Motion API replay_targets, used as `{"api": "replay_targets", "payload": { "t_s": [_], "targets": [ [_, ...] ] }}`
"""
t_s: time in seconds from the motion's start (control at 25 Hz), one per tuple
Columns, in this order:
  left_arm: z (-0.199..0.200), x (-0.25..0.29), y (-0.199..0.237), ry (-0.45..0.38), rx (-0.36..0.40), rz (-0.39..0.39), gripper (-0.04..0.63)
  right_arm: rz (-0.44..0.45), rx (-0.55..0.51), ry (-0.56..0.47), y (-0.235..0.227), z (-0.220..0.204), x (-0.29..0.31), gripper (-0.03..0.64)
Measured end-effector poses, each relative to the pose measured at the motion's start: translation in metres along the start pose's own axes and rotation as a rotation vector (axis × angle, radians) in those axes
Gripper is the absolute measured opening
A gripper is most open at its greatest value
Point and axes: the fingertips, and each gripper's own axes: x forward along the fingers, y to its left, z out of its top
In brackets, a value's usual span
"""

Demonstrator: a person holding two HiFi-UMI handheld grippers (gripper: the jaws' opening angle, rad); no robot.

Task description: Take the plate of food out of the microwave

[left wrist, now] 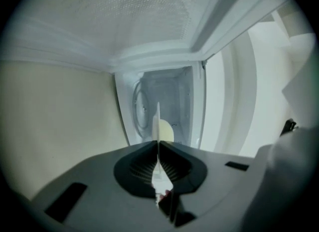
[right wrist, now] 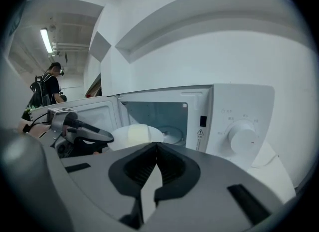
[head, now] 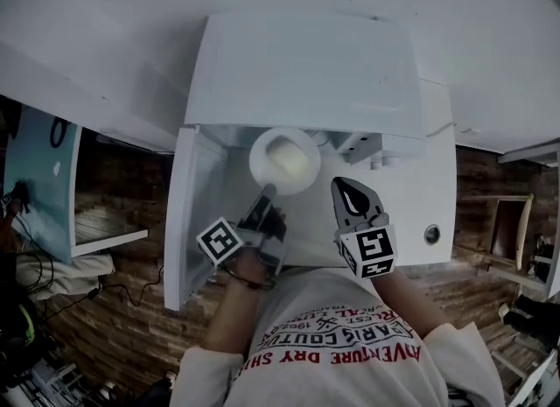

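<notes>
The white microwave (head: 306, 73) stands with its door (head: 188, 213) swung open to the left. A white plate (head: 262, 150) with a pale mound of food (head: 293, 158) hangs level in front of the open cavity. My left gripper (head: 265, 193) is shut on the plate's near rim. In the left gripper view the plate (left wrist: 158, 118) shows edge-on between the closed jaws of the left gripper (left wrist: 158, 143), with the food (left wrist: 167, 132) behind. My right gripper (head: 343, 185) is to the right of the plate, shut and empty. In the right gripper view the right gripper (right wrist: 156, 145) points at the plate (right wrist: 118, 138).
The microwave's control knob (right wrist: 242, 137) sits on its right panel. White wall cabinets run above. A blue board (head: 39, 178) and a shelf stand at the left over a wooden floor. A person (right wrist: 50, 84) stands far off at the left.
</notes>
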Motion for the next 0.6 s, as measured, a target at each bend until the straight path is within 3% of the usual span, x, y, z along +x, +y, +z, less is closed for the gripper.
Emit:
{"api": "replay_targets", "payload": {
  "t_s": [0.36,0.6],
  "targets": [
    [-0.017,-0.023,-0.048,0.073,0.037,-0.103,0.015,-0.064,0.007,-0.075,-0.008,0.023,-0.012,0.009],
    [-0.017,-0.038,-0.074,0.079,0.071,-0.161,0.015,-0.095,-0.004,-0.116,-0.009,0.037,-0.021,0.009]
  ]
}}
